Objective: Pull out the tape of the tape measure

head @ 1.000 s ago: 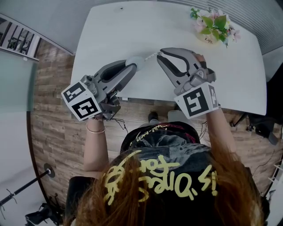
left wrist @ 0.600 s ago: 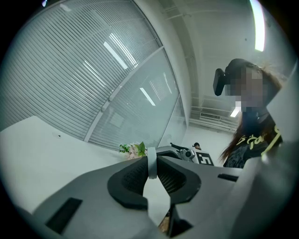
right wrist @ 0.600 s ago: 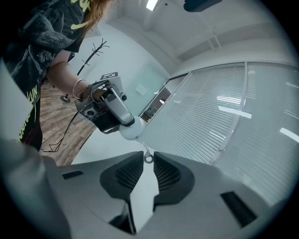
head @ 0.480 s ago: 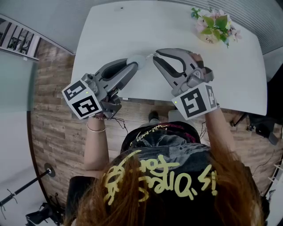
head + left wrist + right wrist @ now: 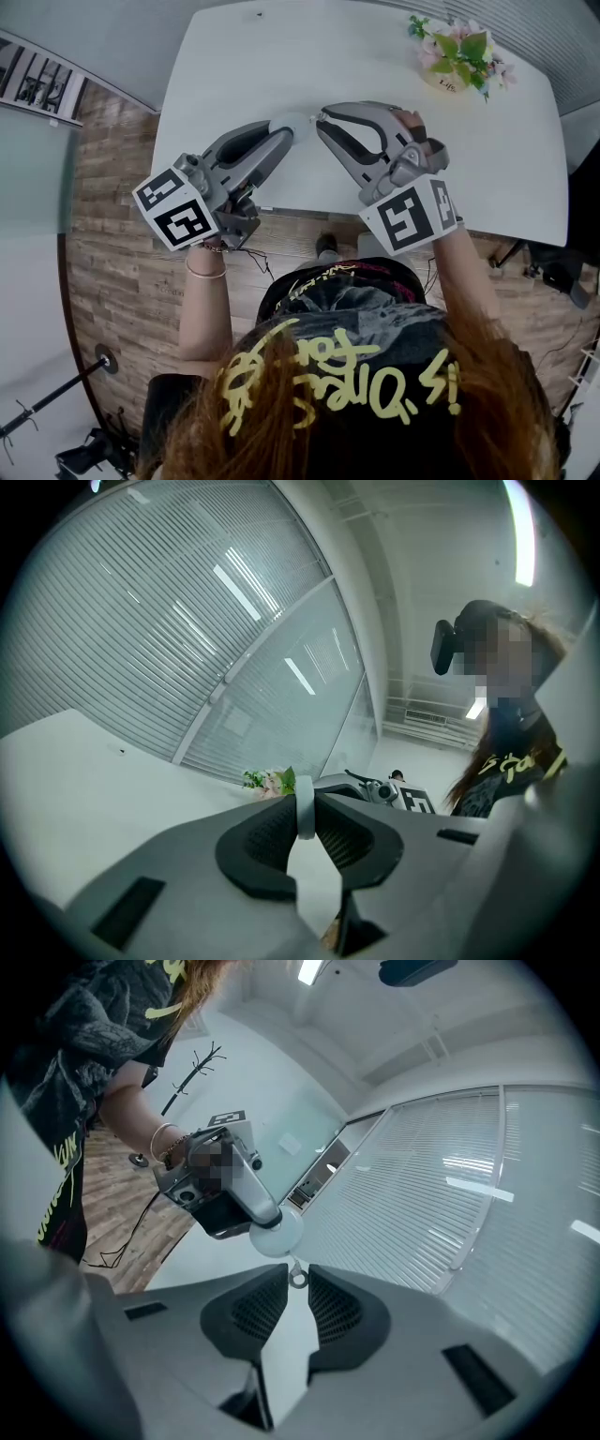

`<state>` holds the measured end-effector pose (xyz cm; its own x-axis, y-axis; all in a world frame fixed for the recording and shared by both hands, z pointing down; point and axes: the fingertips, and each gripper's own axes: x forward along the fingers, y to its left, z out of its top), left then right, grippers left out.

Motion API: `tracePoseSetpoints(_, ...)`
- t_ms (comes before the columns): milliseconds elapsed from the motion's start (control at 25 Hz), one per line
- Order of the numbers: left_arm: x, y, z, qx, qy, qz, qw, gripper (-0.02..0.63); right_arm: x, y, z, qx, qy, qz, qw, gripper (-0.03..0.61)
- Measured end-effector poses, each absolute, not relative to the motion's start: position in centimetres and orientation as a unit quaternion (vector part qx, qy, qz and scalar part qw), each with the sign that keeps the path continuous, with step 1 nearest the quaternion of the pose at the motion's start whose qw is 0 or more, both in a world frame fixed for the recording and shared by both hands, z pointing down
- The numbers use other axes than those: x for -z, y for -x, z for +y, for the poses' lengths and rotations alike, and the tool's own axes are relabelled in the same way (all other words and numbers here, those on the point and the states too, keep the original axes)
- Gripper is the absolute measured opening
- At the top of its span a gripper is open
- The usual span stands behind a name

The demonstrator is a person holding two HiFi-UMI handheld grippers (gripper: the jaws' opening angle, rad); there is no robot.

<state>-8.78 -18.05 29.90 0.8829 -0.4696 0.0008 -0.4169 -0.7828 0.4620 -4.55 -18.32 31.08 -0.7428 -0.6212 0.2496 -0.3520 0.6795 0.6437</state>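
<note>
White and round, the tape measure [image 5: 294, 124] hangs over the table [image 5: 375, 56], toward its near edge, clamped in my left gripper [image 5: 284, 134], while my right gripper [image 5: 323, 116] pinches its pull ring [image 5: 298, 1278]. Hardly any tape shows, so I judge nearly the whole pull remains; its line runs along that edge, rightward.
</note>
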Motion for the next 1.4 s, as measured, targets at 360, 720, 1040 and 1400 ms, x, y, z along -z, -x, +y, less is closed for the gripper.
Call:
tracePoseSetpoints(360,-30.5,8.3,-18.4,0.071,-0.938,-0.226,0.254,0.058,-31.6,4.5,-18.2,0.301,-0.261,-0.887,0.236,0.071)
tracePoseSetpoints(720,-30.5,7.7,-17.7,0.091,-0.935,-0.207,0.273,0.058,-31.2,4.2,-17.6,0.313,-0.252,-0.884,0.239,0.071)
tracePoseSetpoints(1040,-30.7,7.6,-17.4,0.125,-0.926,-0.191,0.301,0.058,-30.9,3.8,-16.4,0.322,-0.237,-0.895,0.199,0.075)
tracePoseSetpoints(1400,-31.3,8.2,-17.6,0.146,-0.915,-0.184,0.329,0.058,-32.5,4.2,-15.8,0.296,-0.188,-0.912,0.215,0.193)
